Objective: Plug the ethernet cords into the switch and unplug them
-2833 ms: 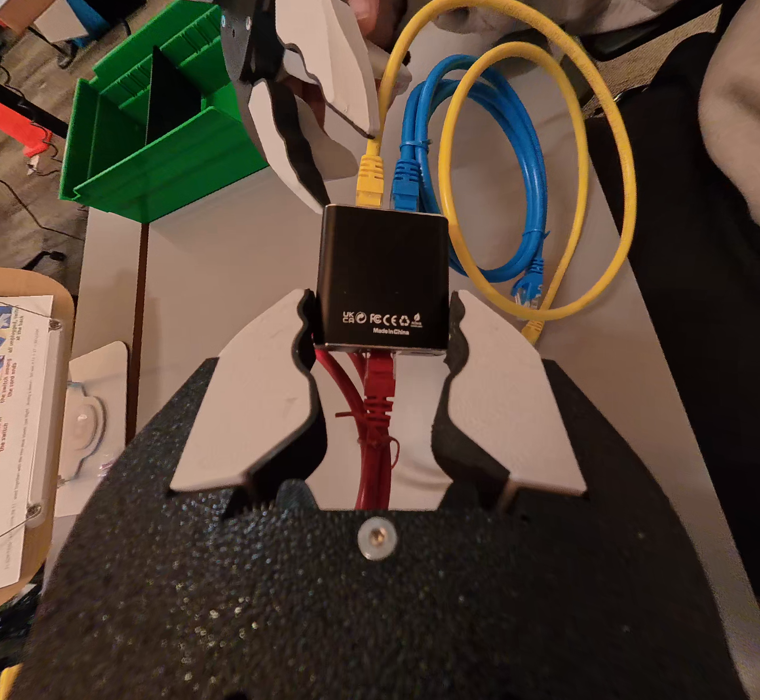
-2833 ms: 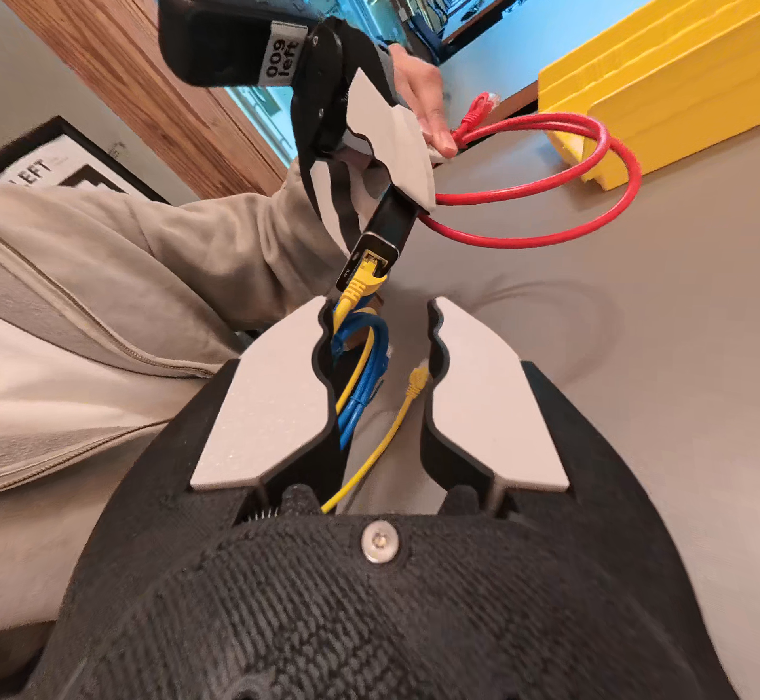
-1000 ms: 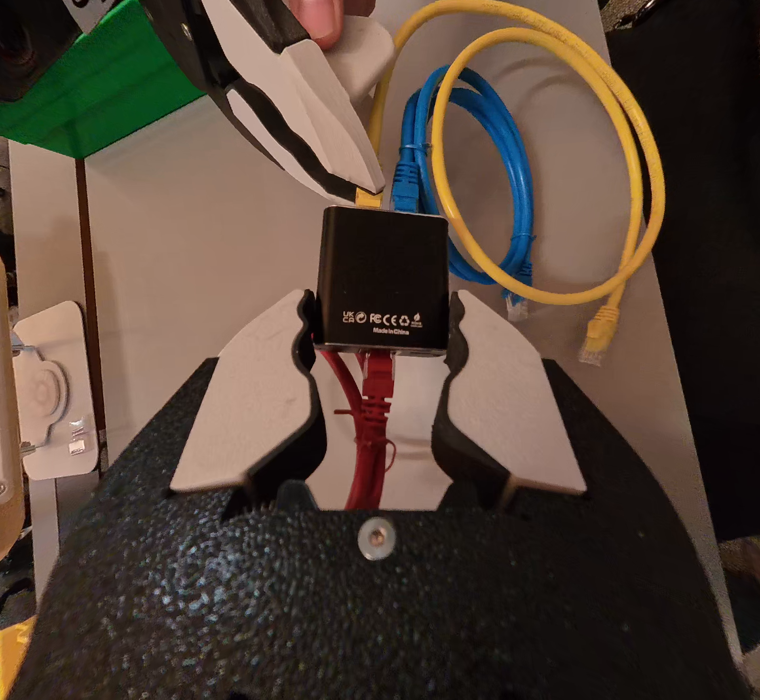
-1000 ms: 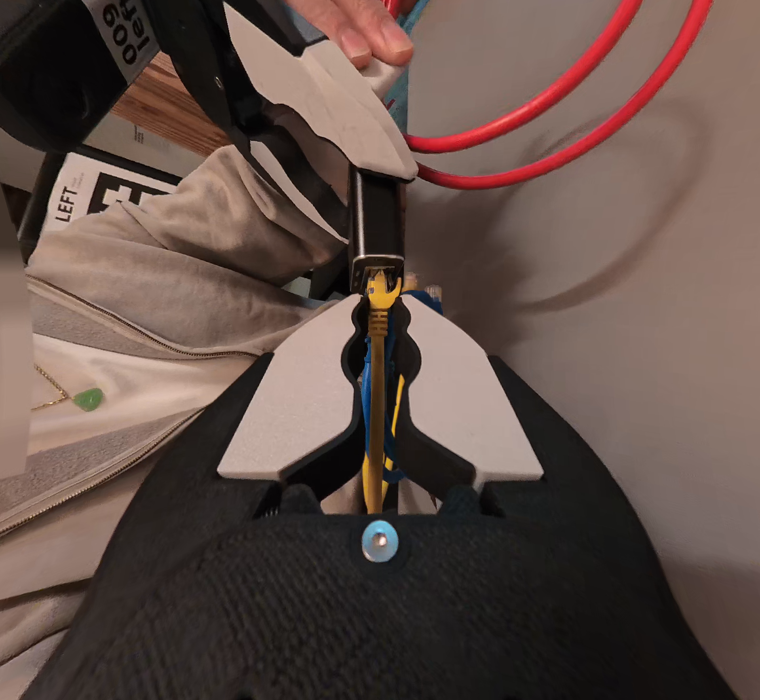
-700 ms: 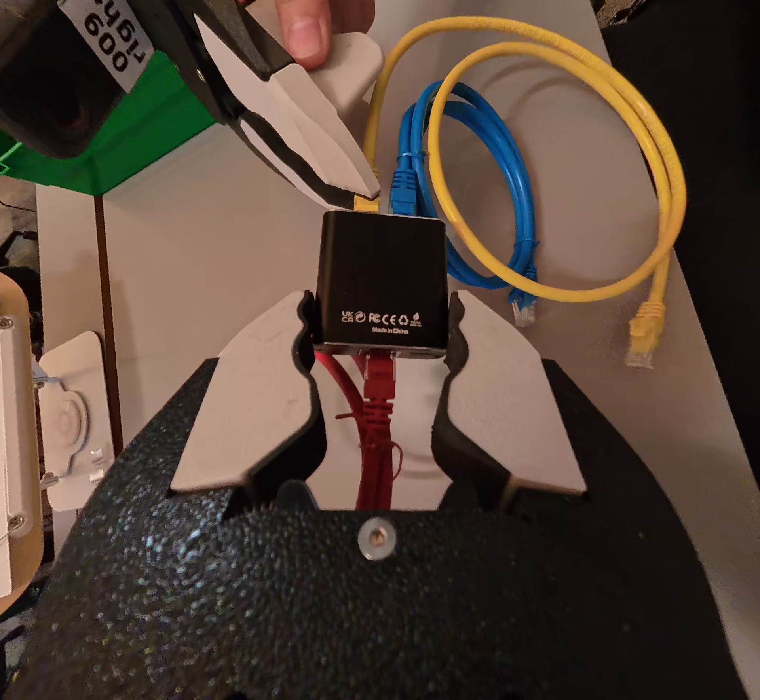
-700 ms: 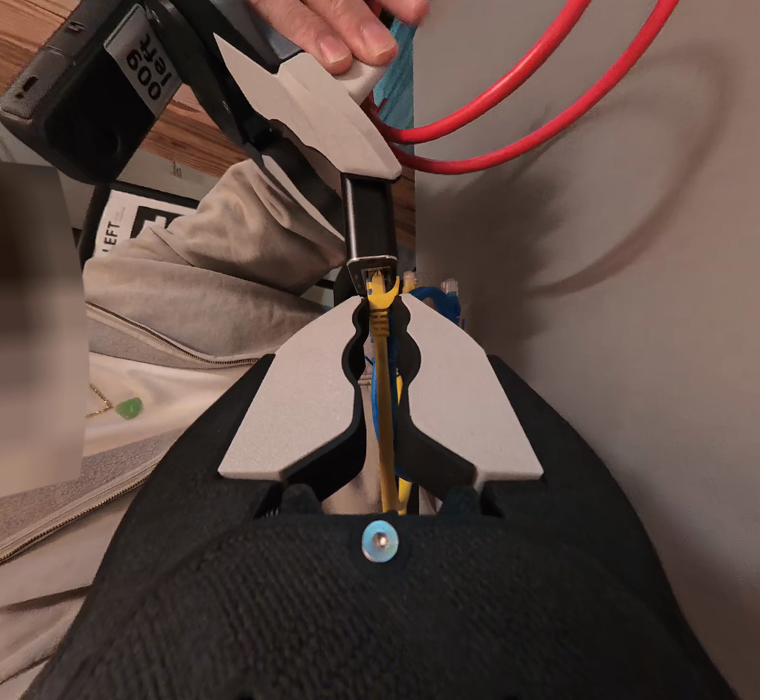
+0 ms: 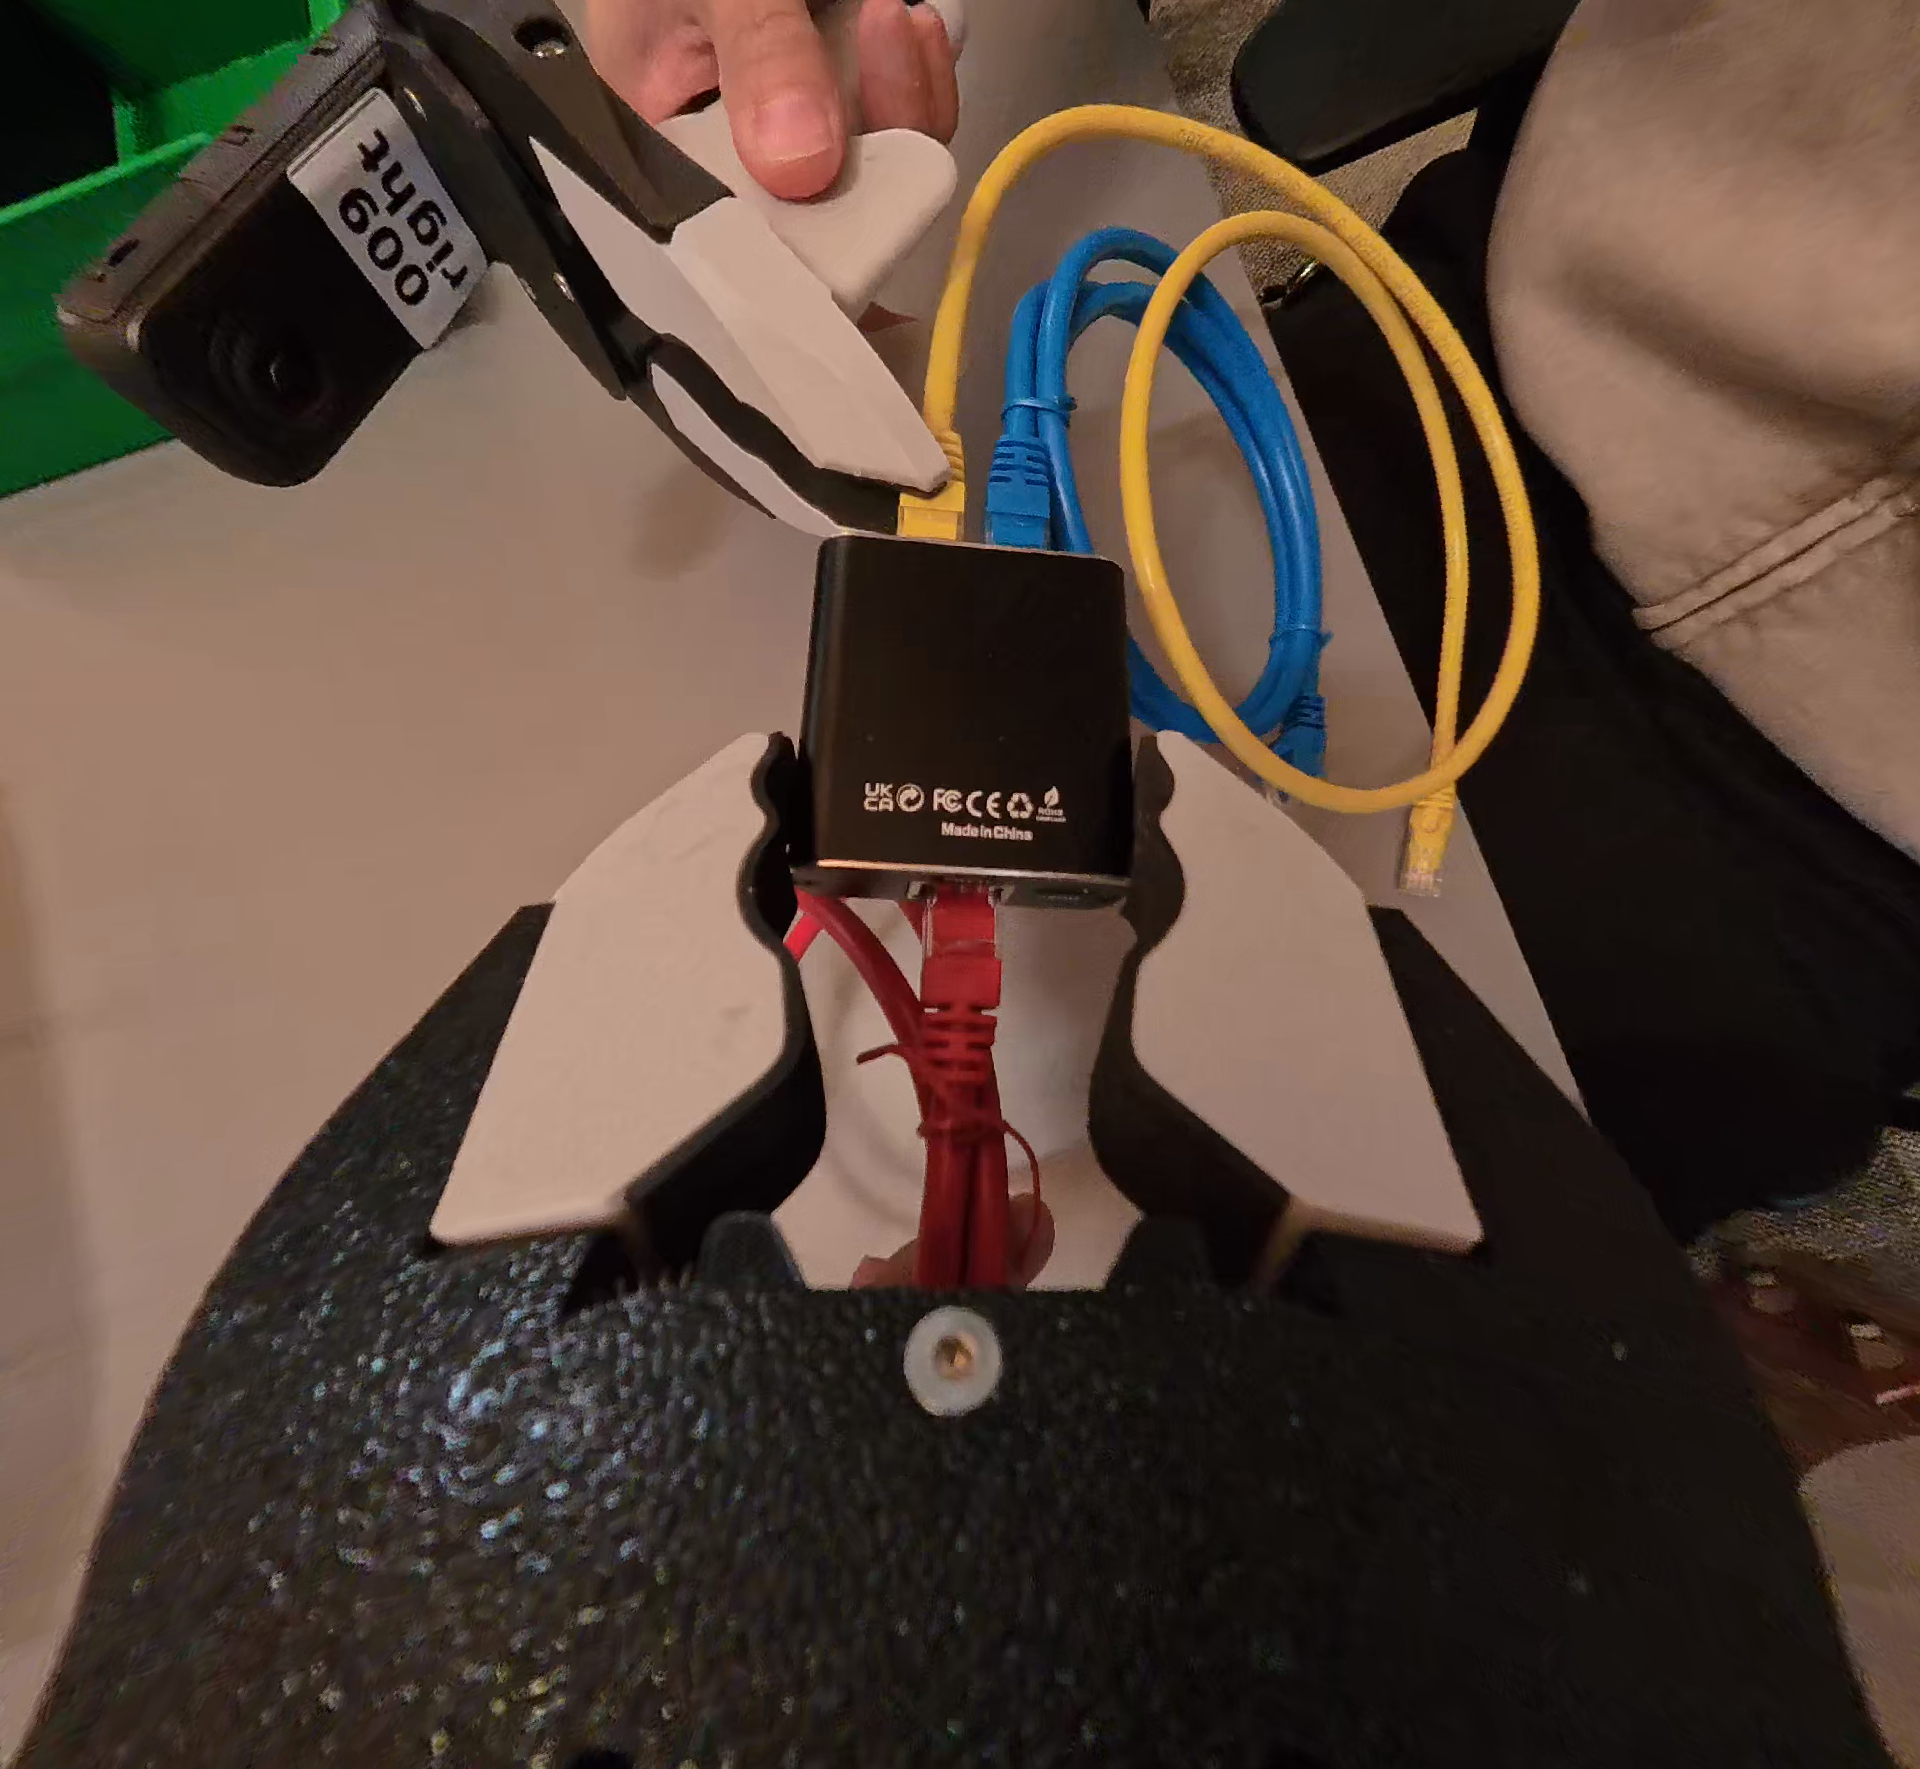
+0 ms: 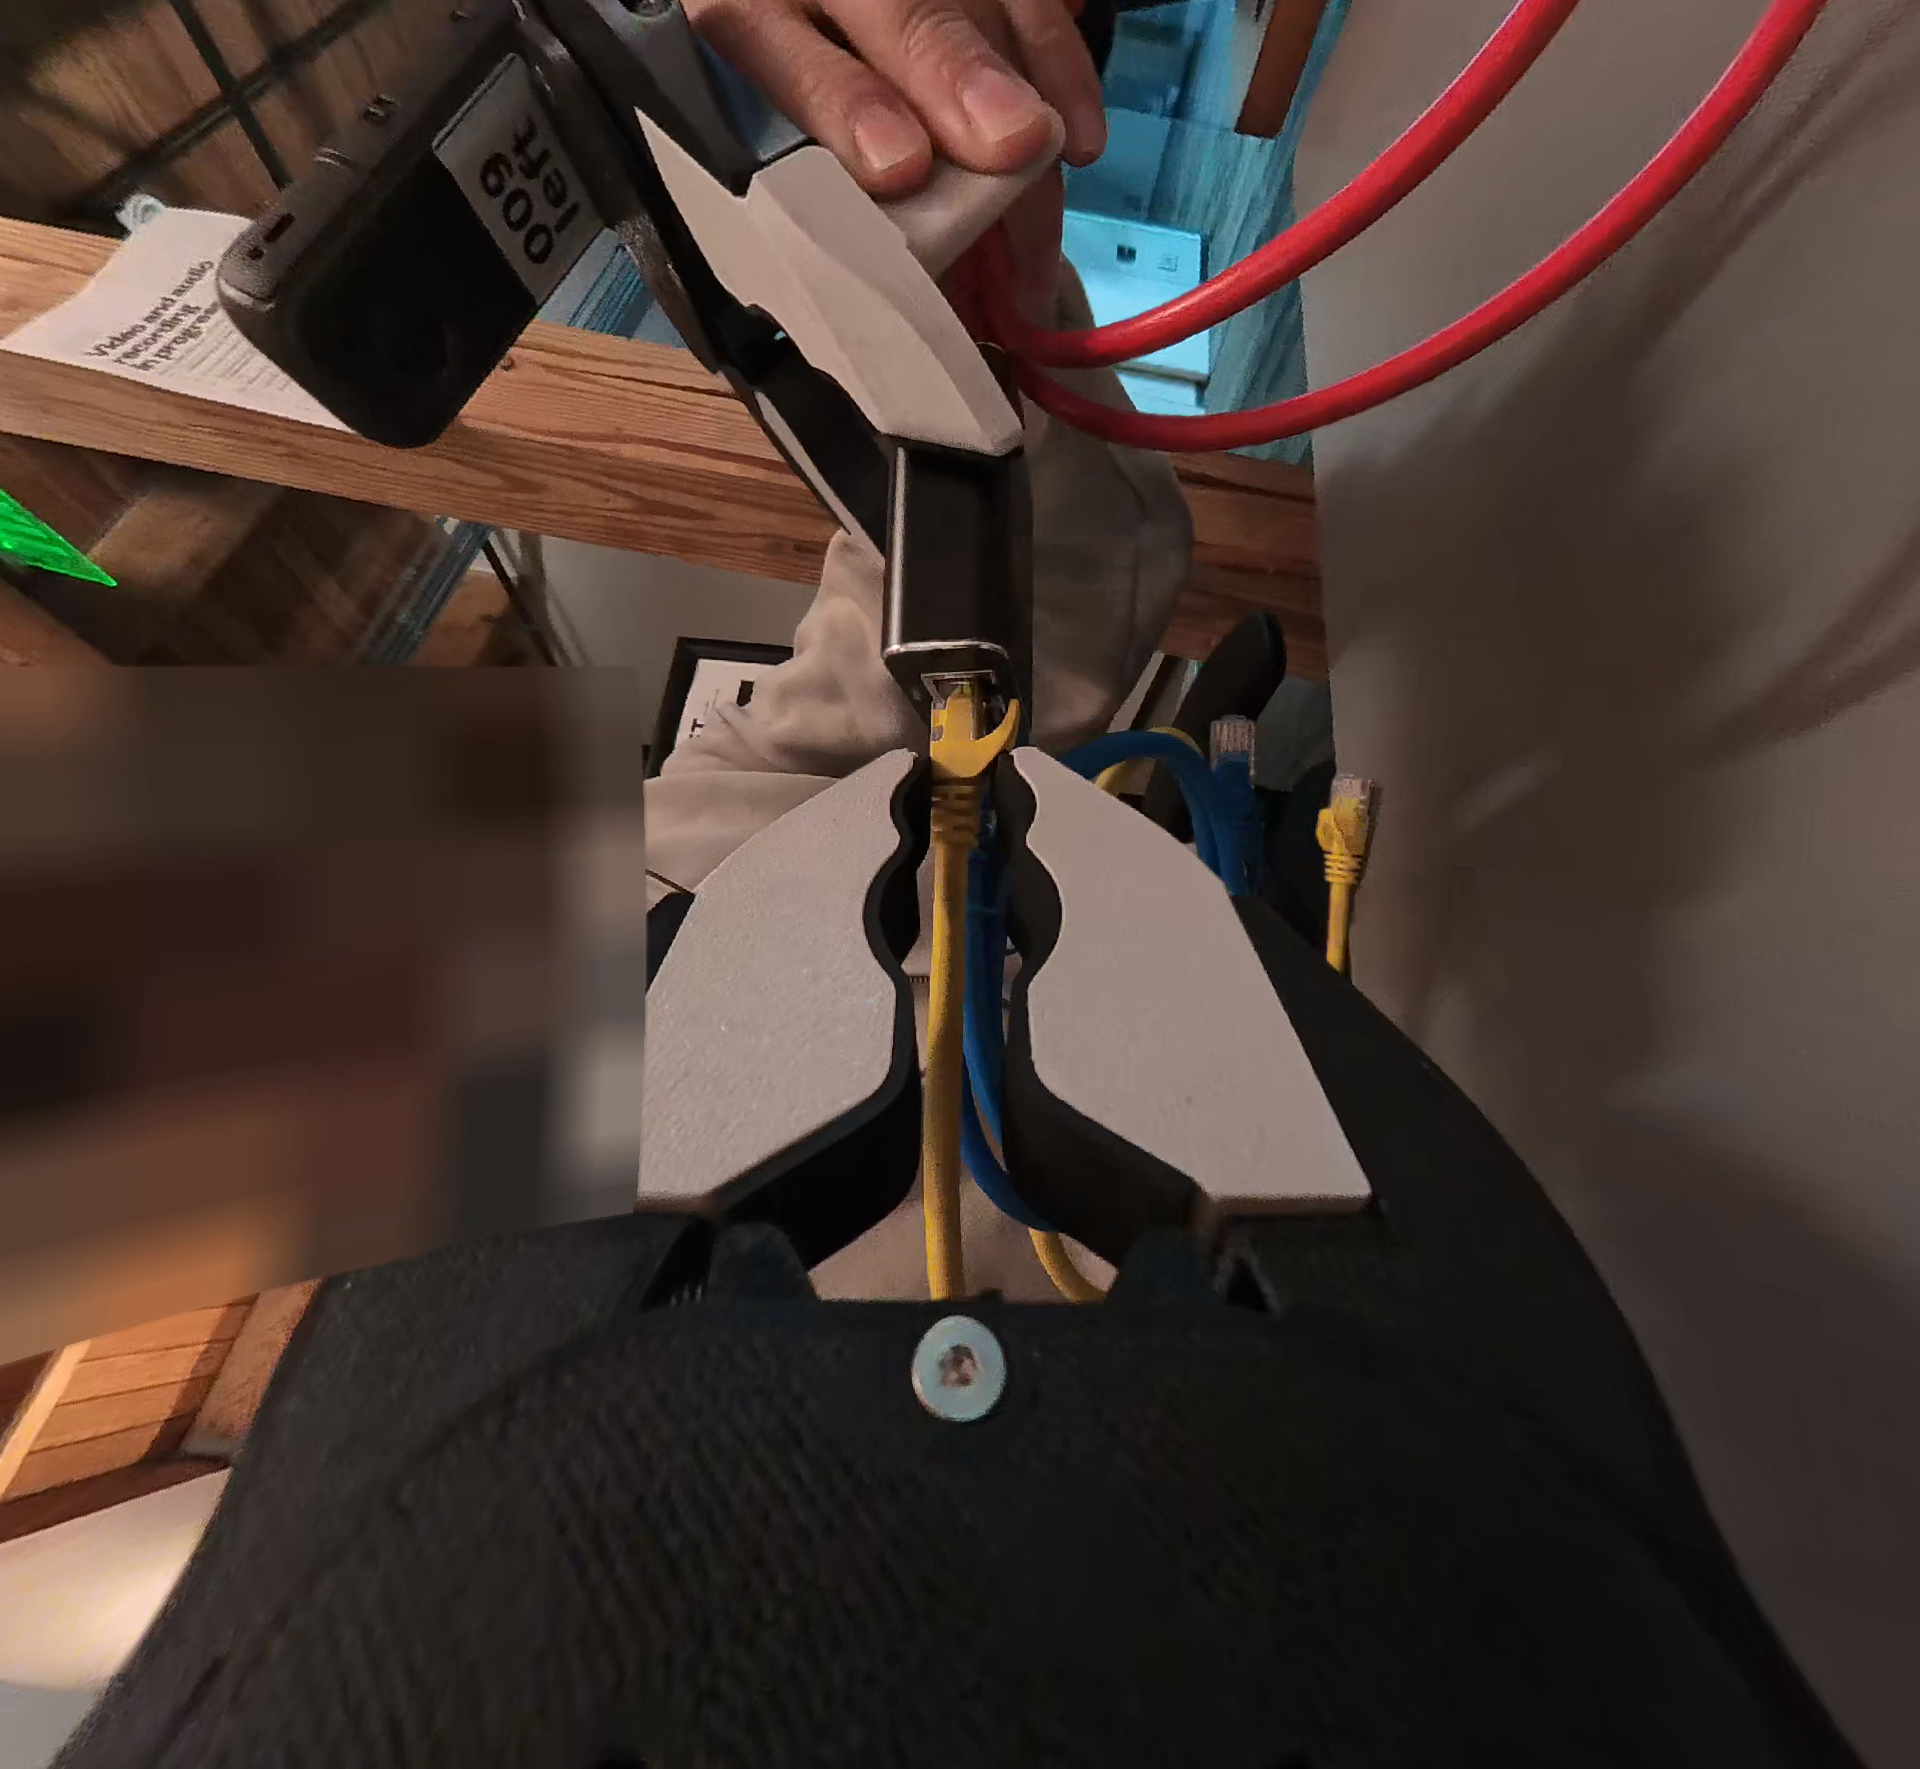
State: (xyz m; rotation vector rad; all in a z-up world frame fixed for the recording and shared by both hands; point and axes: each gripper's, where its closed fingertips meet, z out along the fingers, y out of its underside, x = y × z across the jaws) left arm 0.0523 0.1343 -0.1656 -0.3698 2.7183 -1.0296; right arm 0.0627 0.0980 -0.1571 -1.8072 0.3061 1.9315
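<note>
Left gripper (image 7: 961, 810): I am clamping the black switch (image 7: 966, 701) between its fingertips;
Right gripper (image 8: 961, 784): I am pinching the yellow cord's plug (image 8: 961, 743) at the switch's port.

From the left wrist view we look close along the left gripper (image 7: 961, 810) down onto the grey table (image 7: 312, 732), the black switch (image 7: 966, 701) clamped just ahead. From the right wrist view we face the opposite way along the right gripper (image 8: 961, 774), toward the switch's (image 8: 951, 566) port end. Both views share the switch, the yellow cord (image 7: 1351, 192) and each other's gripper.
</note>
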